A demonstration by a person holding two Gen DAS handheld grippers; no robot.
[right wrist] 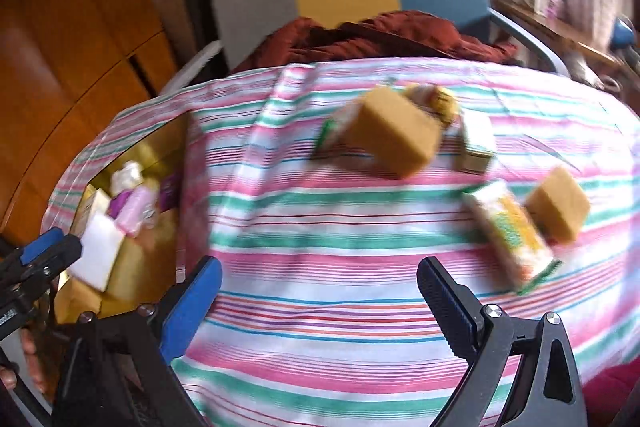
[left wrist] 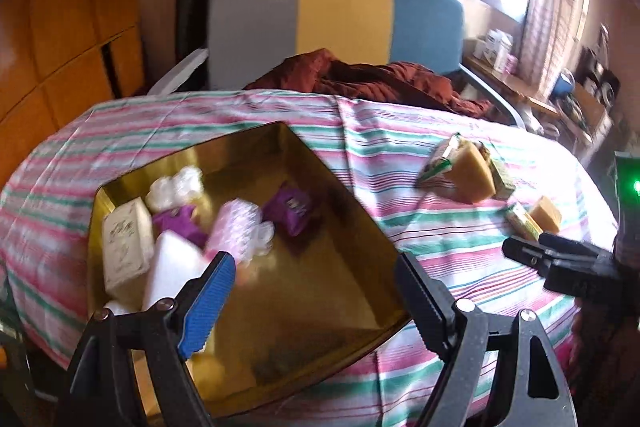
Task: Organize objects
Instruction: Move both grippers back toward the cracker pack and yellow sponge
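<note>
A gold tin box (left wrist: 320, 267) lies open on the striped tablecloth (left wrist: 400, 155). It holds a cream carton (left wrist: 126, 247), a white block (left wrist: 176, 263), purple packets (left wrist: 290, 209) and pink and white wrapped items (left wrist: 236, 227). My left gripper (left wrist: 314, 265) is open and empty over the tin's near side. In the right wrist view a large tan sponge block (right wrist: 394, 133), a smaller tan block (right wrist: 558, 207) and a green-and-yellow carton (right wrist: 512, 235) lie on the cloth (right wrist: 320, 211). My right gripper (right wrist: 320, 281) is open and empty above the cloth, short of them. The tin (right wrist: 132, 259) is at its left.
A chair with a grey, yellow and blue back (left wrist: 340, 19) stands behind the table, with a rust-red cloth (left wrist: 380, 79) on its seat. Wooden cabinets (left wrist: 60, 27) are at the left. A cluttered shelf (left wrist: 560, 83) is at the right under the window.
</note>
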